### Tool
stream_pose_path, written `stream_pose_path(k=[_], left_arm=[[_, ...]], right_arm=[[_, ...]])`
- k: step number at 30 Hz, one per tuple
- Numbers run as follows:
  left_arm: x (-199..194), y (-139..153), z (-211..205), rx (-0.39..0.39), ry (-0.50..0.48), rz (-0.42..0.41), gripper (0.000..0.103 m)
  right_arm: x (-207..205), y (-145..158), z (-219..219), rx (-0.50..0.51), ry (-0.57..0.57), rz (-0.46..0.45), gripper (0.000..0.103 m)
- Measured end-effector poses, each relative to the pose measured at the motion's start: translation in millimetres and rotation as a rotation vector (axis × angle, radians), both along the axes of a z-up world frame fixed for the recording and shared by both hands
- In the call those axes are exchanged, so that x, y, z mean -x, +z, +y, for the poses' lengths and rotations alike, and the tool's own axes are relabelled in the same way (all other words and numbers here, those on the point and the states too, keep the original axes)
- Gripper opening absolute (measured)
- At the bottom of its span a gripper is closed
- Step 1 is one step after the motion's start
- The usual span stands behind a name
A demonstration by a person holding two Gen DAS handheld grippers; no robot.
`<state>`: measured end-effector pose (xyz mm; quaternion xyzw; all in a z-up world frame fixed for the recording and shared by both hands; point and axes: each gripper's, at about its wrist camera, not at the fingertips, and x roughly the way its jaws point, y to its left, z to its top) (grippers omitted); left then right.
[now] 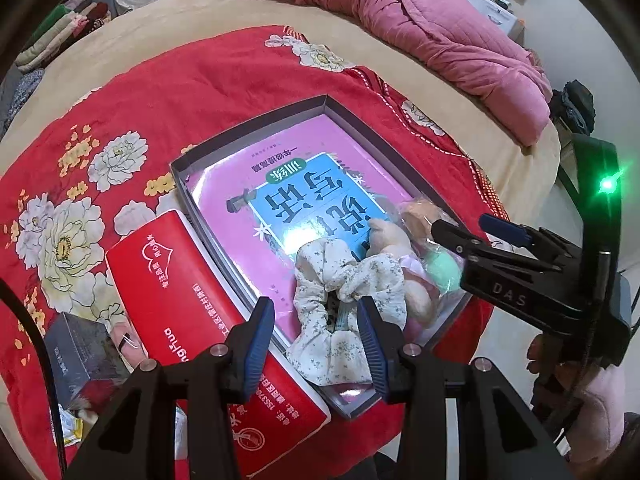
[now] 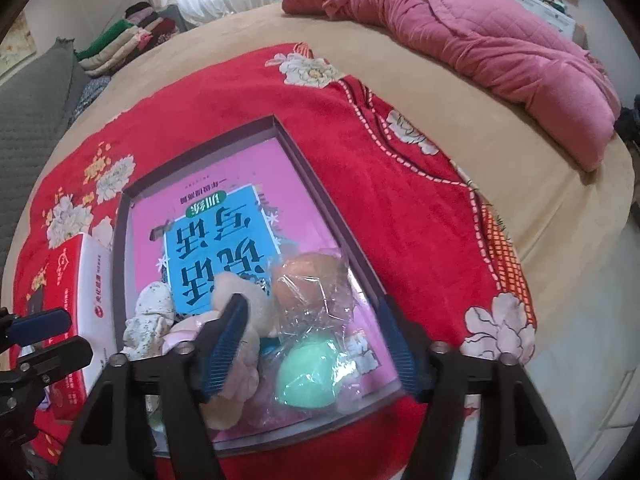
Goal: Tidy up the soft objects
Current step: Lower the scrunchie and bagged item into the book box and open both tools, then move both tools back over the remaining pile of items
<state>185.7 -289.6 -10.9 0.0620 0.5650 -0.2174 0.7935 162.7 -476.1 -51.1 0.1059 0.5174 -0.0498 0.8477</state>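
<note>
A shallow grey box (image 1: 320, 102) (image 2: 276, 120) lies on the red floral blanket, with a pink and blue book flat inside it. At its near end sit a white floral scrunchie (image 1: 340, 280) (image 2: 150, 312), a beige plush toy (image 1: 388, 240) (image 2: 240, 300) and a clear bag (image 2: 320, 308) holding an orange sponge (image 2: 308, 280) and a green one (image 2: 308, 372) (image 1: 440, 268). My left gripper (image 1: 316, 332) hovers open over the scrunchie, which is not pinched. My right gripper (image 2: 316, 340) stands open astride the bag, with its pads off the plastic.
A red tissue box (image 1: 192, 300) lies against the grey box's left side, with a small dark box (image 1: 84, 352) beyond it. A crumpled pink quilt (image 1: 440, 40) lies at the far right of the tan bed. Folded clothes (image 1: 68, 28) are stacked at the far left.
</note>
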Motion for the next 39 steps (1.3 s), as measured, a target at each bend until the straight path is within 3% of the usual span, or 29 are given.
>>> stream_pose_path(k=[7, 11, 18, 25, 39], left_arm=[[8.3, 5.3, 1.7, -0.003, -0.006, -0.014, 0.043], [13.3, 9.4, 4.8, -0.001, -0.006, -0.021, 0.054], [22.3, 17.2, 12.0, -0.002, -0.005, -0.037, 0.055], [32.5, 26.4, 23.1, -0.002, 0.007, -0.058, 0.062], [55.5, 39.5, 56.8, -0.004, 0.047, -0.093, 0.064]], right_arm=[[10.6, 15.4, 1.1, 0.034, -0.003, -0.017, 0.072], [16.5, 24.1, 2.8, 0.054, -0.005, -0.026, 0.073], [27.6, 35.2, 8.2, 0.096, -0.011, -0.038, 0.073], [38.3, 49.8, 12.9, 0.061, -0.027, -0.065, 0.074], [59.5, 77.5, 35.1, 0.053, -0.02, -0.12, 0.077]])
